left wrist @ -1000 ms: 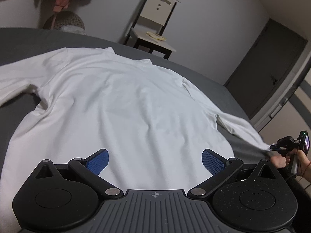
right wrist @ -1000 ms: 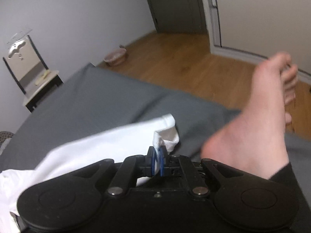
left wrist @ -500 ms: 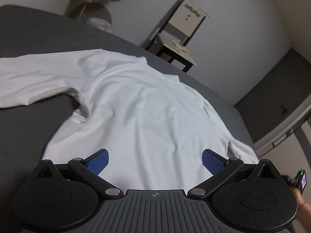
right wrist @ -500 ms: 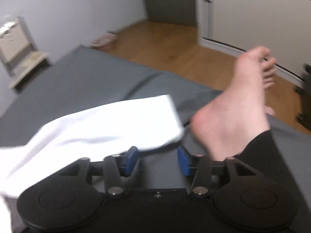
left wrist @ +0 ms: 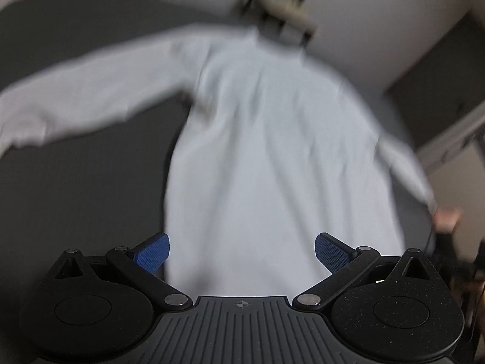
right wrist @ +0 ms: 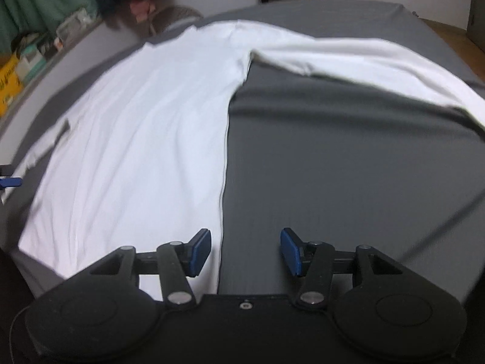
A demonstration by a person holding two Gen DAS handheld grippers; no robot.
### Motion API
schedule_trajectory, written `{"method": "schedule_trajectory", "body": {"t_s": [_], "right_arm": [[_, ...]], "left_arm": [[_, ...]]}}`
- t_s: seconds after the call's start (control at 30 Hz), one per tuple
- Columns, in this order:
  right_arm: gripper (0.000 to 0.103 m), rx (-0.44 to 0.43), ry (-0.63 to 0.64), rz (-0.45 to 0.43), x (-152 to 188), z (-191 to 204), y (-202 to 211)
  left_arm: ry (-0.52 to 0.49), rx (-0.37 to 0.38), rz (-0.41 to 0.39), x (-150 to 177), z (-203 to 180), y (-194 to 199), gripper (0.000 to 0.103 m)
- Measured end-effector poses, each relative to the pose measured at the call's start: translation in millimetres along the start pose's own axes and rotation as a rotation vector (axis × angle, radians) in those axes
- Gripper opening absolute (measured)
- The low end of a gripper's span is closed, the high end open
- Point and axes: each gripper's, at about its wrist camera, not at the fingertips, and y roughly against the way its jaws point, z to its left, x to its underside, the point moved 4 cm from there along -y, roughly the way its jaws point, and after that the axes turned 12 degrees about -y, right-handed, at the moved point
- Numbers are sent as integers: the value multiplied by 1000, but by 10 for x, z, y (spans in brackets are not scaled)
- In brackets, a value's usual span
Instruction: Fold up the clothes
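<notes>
Two tongs: left tongs (left wrist: 242, 250) gape empty; right tongs (right wrist: 245, 250) opening, nothing between.
Shirt (right wrist: 145, 127): flat, sleeves spread.
Bed (right wrist: 348, 157): bare grey right of shirt's side edge.

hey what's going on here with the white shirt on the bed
A person holding a gripper in each hand is getting ready to fold a white long-sleeved shirt spread flat on a bed's dark grey sheet, sleeves stretched out to the sides. Neither gripper holds anything. The left gripper hovers open over the shirt's lower hem. The right gripper is opening, straddling the shirt's side edge near the hem with nothing pinched. No fold is made yet.
</notes>
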Motion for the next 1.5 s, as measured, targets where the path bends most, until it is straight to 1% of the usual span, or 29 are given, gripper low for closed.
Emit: {"method": "schedule_trajectory", "body": {"t_s": [0.07, 0.17, 0.23, 0.3, 0.4, 0.53, 0.57, 0.63, 0.7, 0.73, 0.77, 0.8, 0.83, 0.9, 0.93, 0.97, 1.0, 1.03, 1.07, 1.1, 1.17, 1.2, 1.23, 1.27, 1.33, 1.4, 1.5], "right_arm": [[49, -9, -16, 9, 44, -25, 0], [48, -25, -28, 30, 85, -31, -21], [45, -57, -28, 59, 150, 7, -45], [42, -93, -28, 94, 218, 30, -96], [41, -126, 1, 92, 284, 80, -167], [39, -186, -22, 69, 344, 78, -143], [37, -208, -35, 71, 355, 65, -153], [36, -236, -52, 67, 366, 44, -170], [35, -262, -74, 65, 368, 6, -172], [33, -270, -96, 68, 358, -18, -182], [28, -278, -118, 71, 347, -43, -194], [23, -284, -141, 74, 335, -67, -212], [22, -291, -165, 78, 323, -91, -228], [22, -313, -208, 91, 310, -126, -241], [22, -321, -219, 100, 308, -128, -251], [22, -330, -219, 112, 308, -116, -259], [22, -338, -211, 126, 313, -97, -265], [22, -338, -200, 133, 321, -77, -269], [22, -337, -191, 138, 327, -58, -272], [22, -332, -186, 136, 330, -46, -270], [21, -321, -182, 133, 332, -32, -261], [14, -306, -178, 130, 333, -29, -261], [9, -292, -175, 128, 334, -28, -258], [4, -287, -174, 127, 335, -36, -248], [4, -278, -174, 125, 334, -51, -224], [4, -301, -184, 128, 308, -38, -136], [3, -338, -201, 158, 244, 20, 69]], "left_arm": [[-37, -46, 120, 101, 18, -95, 103], [-85, -107, 240, 235, 83, -228, 103], [-80, -92, 299, 299, 121, -296, 103], [-52, -40, 349, 333, 168, -364, 103], [-47, -33, 416, 353, 221, -481, 102], [-125, -61, 468, 332, 133, -548, 102], [-149, -60, 490, 349, 92, -558, 97], [-204, -69, 537, 405, 7, -577, 94], [-263, -99, 581, 469, -72, -598, 87], [-291, -127, 589, 471, -103, -594, 78], [-299, -152, 594, 455, -118, -583, 66], [-291, -156, 591, 432, -122, -570, 62], [-270, -146, 585, 409, -118, -557, 57], [-253, -147, 576, 382, -95, -542, 53], [-246, -138, 565, 366, -89, -524, 49], [-240, -129, 553, 350, -83, -506, 35], [-211, -90, 536, 329, -85, -483, 33], [-181, -50, 517, 307, -87, -459, 33], [-169, -45, 510, 293, -83, -453, 33], [-171, -64, 511, 293, -67, -471, 33], [-173, -98, 510, 281, -39, -494, 22], [-172, -111, 507, 268, -28, -499, 18], [-174, -117, 501, 247, -28, -482, 4], [-178, -123, 498, 227, -29, -459, 4], [-187, -133, 491, 185, -26, -397, 4], [-195, -142, 483, 138, -19, -318, 4], [-204, -117, 479, 59, -36, -108, 4]]}}
